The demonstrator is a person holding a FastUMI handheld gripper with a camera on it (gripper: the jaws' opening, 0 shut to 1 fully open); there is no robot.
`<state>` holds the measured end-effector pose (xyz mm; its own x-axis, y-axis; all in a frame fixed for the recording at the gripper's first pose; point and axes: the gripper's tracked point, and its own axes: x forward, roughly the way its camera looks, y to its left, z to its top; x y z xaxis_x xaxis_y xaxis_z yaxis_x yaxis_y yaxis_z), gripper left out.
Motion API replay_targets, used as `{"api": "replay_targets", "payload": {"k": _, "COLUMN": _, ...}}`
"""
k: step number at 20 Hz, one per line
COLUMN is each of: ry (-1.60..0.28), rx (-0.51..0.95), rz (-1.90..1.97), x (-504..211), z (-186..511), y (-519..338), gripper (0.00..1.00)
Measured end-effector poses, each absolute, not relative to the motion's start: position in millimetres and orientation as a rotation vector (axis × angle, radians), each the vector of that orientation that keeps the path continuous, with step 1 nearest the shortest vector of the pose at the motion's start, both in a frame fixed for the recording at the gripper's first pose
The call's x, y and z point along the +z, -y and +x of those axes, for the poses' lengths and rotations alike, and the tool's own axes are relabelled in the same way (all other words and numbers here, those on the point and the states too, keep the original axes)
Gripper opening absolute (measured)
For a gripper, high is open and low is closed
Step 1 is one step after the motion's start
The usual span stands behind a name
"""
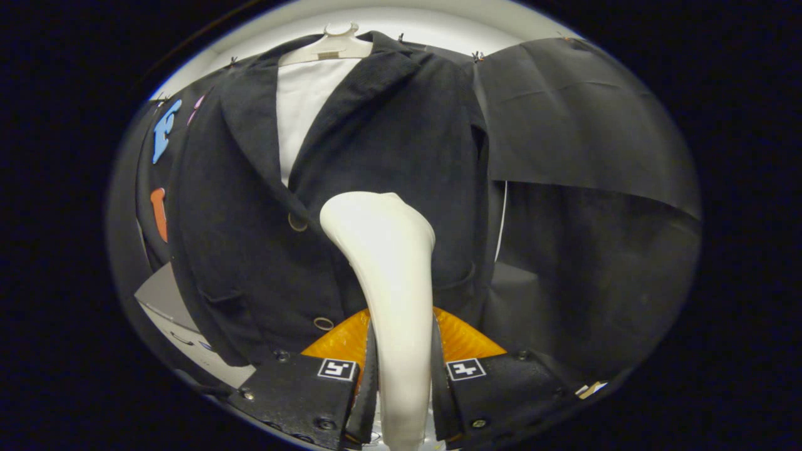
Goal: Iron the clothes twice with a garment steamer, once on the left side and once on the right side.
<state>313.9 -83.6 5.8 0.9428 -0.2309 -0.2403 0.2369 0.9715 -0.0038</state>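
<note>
A dark corduroy jacket hangs on a white hanger over a white shirt, straight ahead of the fingers. My gripper is shut on the handle of a white garment steamer, both fingers pressing its sides. The steamer rises between the fingers and its head leans toward the jacket's front, near the upper button, over the jacket's middle to right panel. Whether the head touches the cloth I cannot tell. A lower button sits beside the handle.
Black cloth hangs as the booth's wall to the right of the jacket and behind it. A grey and white surface lies low beyond the jacket's left hem.
</note>
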Motion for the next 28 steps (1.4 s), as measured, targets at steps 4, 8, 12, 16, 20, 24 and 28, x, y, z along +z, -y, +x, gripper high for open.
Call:
{"api": "replay_targets", "payload": {"k": 4, "ry": -0.279, "rx": -0.260, "rz": 0.016, "x": -23, "z": 314, "y": 88, "gripper": 0.39}}
{"api": "replay_targets", "payload": {"k": 8, "ry": -0.306, "rx": -0.267, "rz": -0.010, "x": -49, "z": 307, "y": 89, "gripper": 0.39}}
{"api": "replay_targets", "payload": {"k": 12, "ry": -0.337, "rx": -0.264, "rz": -0.025, "x": -71, "z": 293, "y": 87, "gripper": 0.39}}
{"api": "replay_targets", "payload": {"k": 16, "ry": -0.401, "rx": -0.263, "rz": -0.009, "x": -107, "z": 287, "y": 88, "gripper": 0.39}}
{"api": "replay_targets", "payload": {"k": 20, "ry": -0.453, "rx": -0.249, "rz": -0.008, "x": -142, "z": 283, "y": 90, "gripper": 0.39}}
{"api": "replay_targets", "payload": {"k": 24, "ry": -0.500, "rx": -0.225, "rz": 0.001, "x": -166, "z": 280, "y": 92, "gripper": 0.39}}
{"api": "replay_targets", "payload": {"k": 28, "ry": -0.517, "rx": -0.191, "rz": 0.023, "x": -167, "z": 275, "y": 96, "gripper": 0.39}}
